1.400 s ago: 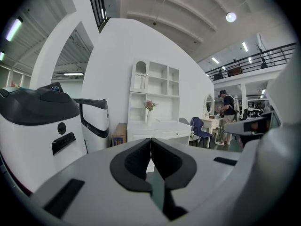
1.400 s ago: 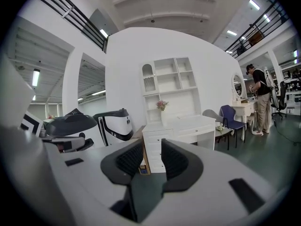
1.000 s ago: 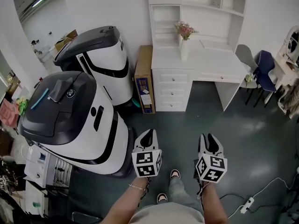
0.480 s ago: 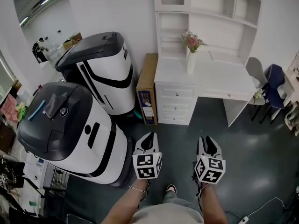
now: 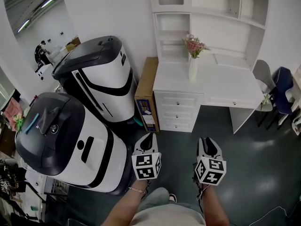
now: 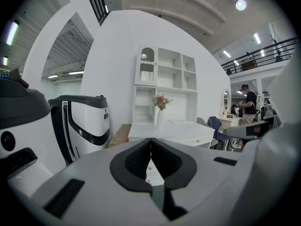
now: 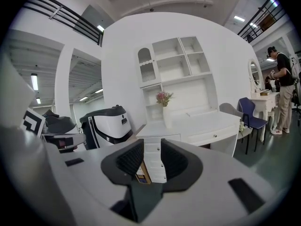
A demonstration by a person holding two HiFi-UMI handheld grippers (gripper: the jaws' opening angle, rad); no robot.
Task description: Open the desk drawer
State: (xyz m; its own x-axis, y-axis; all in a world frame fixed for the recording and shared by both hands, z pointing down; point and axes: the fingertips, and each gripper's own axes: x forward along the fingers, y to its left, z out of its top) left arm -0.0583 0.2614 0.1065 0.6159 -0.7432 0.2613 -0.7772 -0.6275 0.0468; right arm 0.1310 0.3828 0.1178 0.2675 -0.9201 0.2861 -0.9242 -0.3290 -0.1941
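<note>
The white desk [image 5: 221, 86] stands against the far wall, with a stack of three small drawers [image 5: 177, 112] under its left end and a wide drawer [image 5: 230, 101] under the top. All of the drawers look closed. A vase of pink flowers [image 5: 193, 67] stands on the desk. My left gripper [image 5: 148, 136] is held out over the dark floor, well short of the desk, its jaws shut and empty. My right gripper [image 5: 207, 140] is beside it at the same distance, open with nothing between its jaws. The right gripper view shows the drawer stack [image 7: 154, 161] through that gap.
Two large white-and-black machines [image 5: 101, 74] [image 5: 61, 135] fill the left side, close to my left gripper. A cardboard box [image 5: 146, 95] leans between them and the desk. Chairs [image 5: 281, 95] stand at the right. A person [image 7: 281, 91] stands far right by another table.
The person has walked forward. The desk and the machines have come nearer, and both grippers have been carried along toward the desk, unchanged in pose.
</note>
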